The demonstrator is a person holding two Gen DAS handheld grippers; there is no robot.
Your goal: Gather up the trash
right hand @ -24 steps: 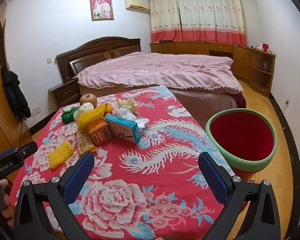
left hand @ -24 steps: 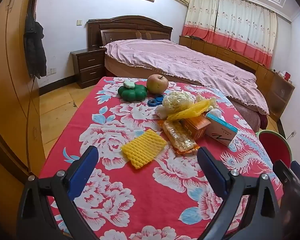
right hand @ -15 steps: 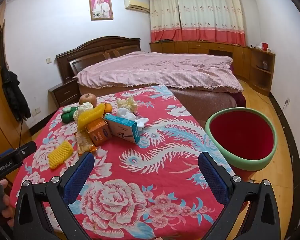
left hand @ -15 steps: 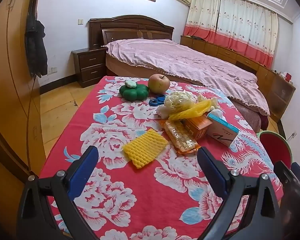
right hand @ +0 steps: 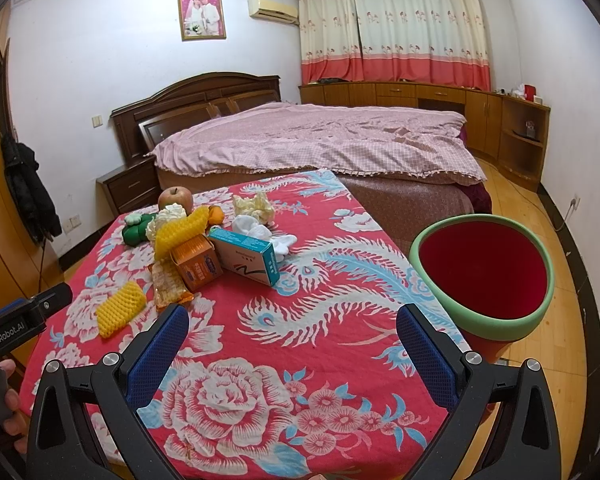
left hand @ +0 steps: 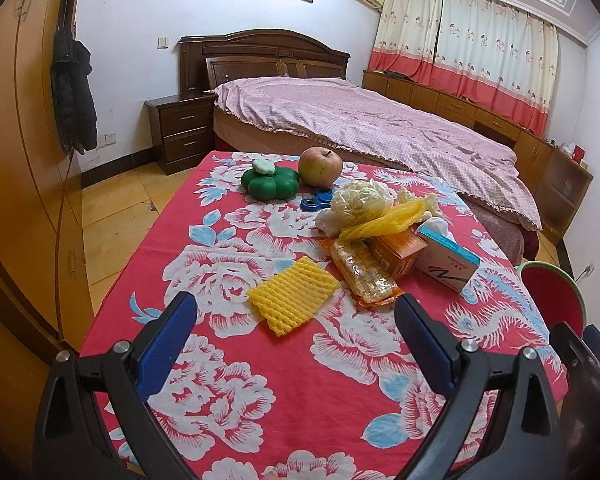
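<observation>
Both grippers open and empty above the near edge of the surface, trash spread further out.

Left gripper jaws wide apart, nothing between; right gripper same, wide and empty. Surface has a red floral cloth. Yellow foam net lies nearest, flat, just past the left gripper. Beyond it a snack wrapper, touching an orange box and a teal-topped box. Second yellow net lies atop the pile, crumpled white tissue behind. Red bin with green rim stands off the surface's right edge. Far end: green pumpkin-shaped thing, apple.
</observation>
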